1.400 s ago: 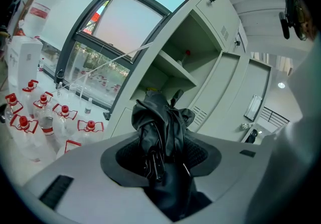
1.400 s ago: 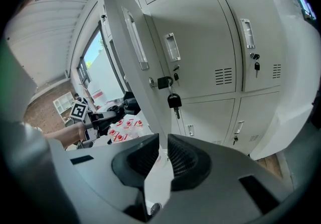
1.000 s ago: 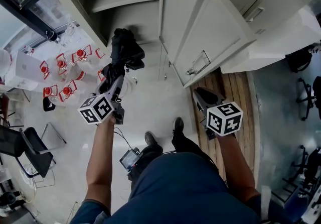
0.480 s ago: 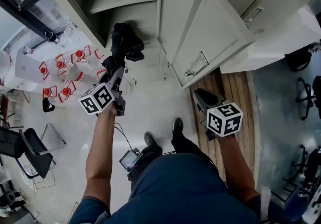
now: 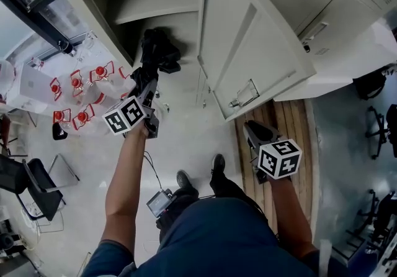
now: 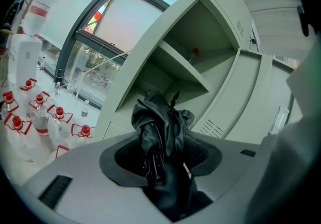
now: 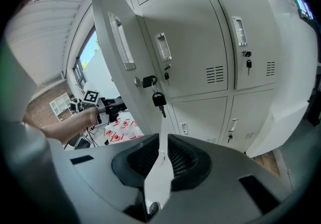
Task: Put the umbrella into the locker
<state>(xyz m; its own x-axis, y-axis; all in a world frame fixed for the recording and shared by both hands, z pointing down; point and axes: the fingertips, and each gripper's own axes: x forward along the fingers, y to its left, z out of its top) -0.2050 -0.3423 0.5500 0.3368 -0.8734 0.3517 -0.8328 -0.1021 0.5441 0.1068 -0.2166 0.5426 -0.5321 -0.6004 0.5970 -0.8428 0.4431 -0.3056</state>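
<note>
The person's left gripper [image 5: 147,86] is clamping a black folded fabric umbrella [image 6: 161,120]. The bundle is filling the gap between the two dark ribbed pads, with its crumpled canopy bunching out past the tips. The umbrella is hanging at the mouth of the tall pale grey metal locker [image 6: 200,32], roughly level with the space under the flat inner shelf [image 6: 185,70]. Whether its far end is already crossing the threshold cannot be told. In the head view the person's bare left forearm [image 5: 121,176] is reaching forward towards that opening, with the black-and-white marker cube [image 5: 127,115] sitting just behind the jaws. The right gripper [image 7: 159,157] is pinching the thin edge of the pale grey locker door [image 5: 254,33] — its jaws are standing almost together, with only that white strip between the pads. A black-headed key [image 7: 158,100] is dangling from the lock just above the grip. The locker door is standing wide open, angling out between the two arms. To the left of the locker, clear plastic bottles with red caps [image 5: 77,80] are standing in a cluster on the light floor. Under the right gripper a strip of brown wooden planking [image 5: 291,114] is showing.
</note>
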